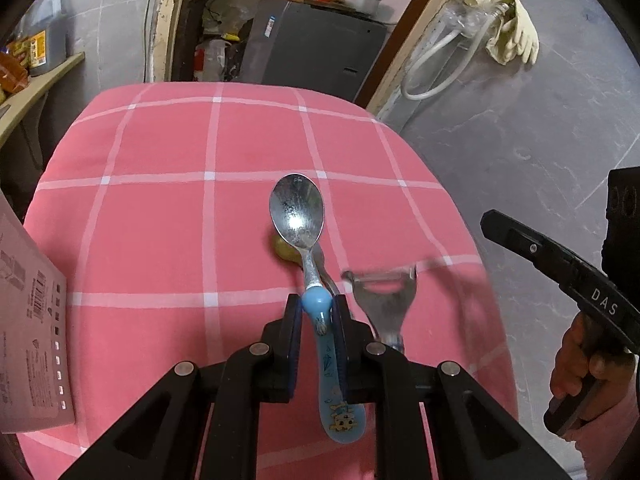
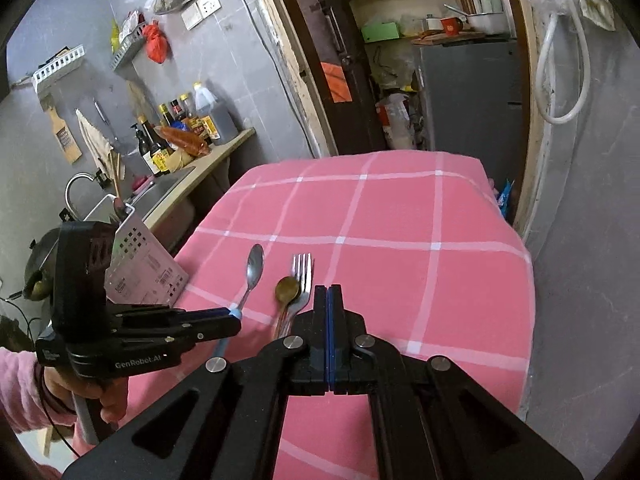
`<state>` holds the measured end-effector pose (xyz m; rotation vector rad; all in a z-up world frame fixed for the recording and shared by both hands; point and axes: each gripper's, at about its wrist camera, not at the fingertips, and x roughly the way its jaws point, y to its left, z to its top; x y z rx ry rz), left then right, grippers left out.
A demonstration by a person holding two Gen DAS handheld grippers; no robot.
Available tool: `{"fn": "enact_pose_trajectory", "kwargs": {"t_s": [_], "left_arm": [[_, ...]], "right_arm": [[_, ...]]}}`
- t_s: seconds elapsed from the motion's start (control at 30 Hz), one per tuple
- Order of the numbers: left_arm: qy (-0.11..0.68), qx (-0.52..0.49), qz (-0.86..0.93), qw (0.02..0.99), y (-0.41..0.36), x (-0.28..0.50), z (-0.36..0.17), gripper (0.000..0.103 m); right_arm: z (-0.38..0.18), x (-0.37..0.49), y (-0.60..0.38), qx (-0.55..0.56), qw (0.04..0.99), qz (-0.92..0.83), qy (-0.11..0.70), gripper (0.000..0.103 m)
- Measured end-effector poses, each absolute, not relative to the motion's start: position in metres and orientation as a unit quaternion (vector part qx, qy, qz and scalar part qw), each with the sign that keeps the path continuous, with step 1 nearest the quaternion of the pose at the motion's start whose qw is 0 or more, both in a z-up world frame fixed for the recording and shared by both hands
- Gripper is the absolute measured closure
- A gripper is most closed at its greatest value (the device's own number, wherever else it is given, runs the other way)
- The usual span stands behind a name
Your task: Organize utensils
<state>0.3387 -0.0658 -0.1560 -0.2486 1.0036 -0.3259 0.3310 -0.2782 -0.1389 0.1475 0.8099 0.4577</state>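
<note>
The left gripper (image 1: 317,322) clamps the blue handle of a metal spoon (image 1: 297,210), holding it just above the pink checked tablecloth (image 1: 160,220) near the table's left edge. The right gripper (image 2: 328,300) has its jaws pressed together, holding nothing. Ahead of it a fork (image 2: 303,276) and a small brass spoon (image 2: 287,290) lie touching on the cloth. A pink perforated holder (image 2: 148,264) stands at the left edge.

A pink checked cloth (image 2: 400,216) covers the table. Left of it, a counter (image 2: 224,146) holds sauce bottles (image 2: 160,148) and a jug (image 2: 212,114) beside a sink (image 2: 160,192). Beyond the doorway stands a grey fridge (image 2: 468,96). Rubber gloves (image 1: 516,32) and a white hose (image 1: 440,64) hang on the wall.
</note>
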Motion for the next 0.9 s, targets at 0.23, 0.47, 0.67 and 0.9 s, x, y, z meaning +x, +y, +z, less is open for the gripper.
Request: {"fn": "enact_pose_trajectory", "kwargs": {"t_s": [0.23, 0.47, 0.67, 0.9], "left_arm": [[0.504, -0.123, -0.148, 0.842, -0.060, 0.337, -0.173, 0.089], [0.510, -0.129, -0.140, 0.839, -0.054, 0.332, -0.181, 0.088], [0.507, -0.131, -0.138, 0.841, -0.051, 0.333, -0.179, 0.089], [0.504, -0.131, -0.140, 0.842, -0.048, 0.330, -0.178, 0.088]], "right_arm": [[-0.195, 0.342, -0.279, 0.160, 0.840, 0.207, 0.476, 0.102], [-0.220, 0.337, -0.272, 0.264, 0.811, 0.220, 0.475, 0.072], [-0.222, 0.338, -0.256, 0.260, 0.813, 0.216, 0.474, 0.072], [-0.225, 0.353, -0.250, 0.248, 0.810, 0.201, 0.493, 0.095]]}}
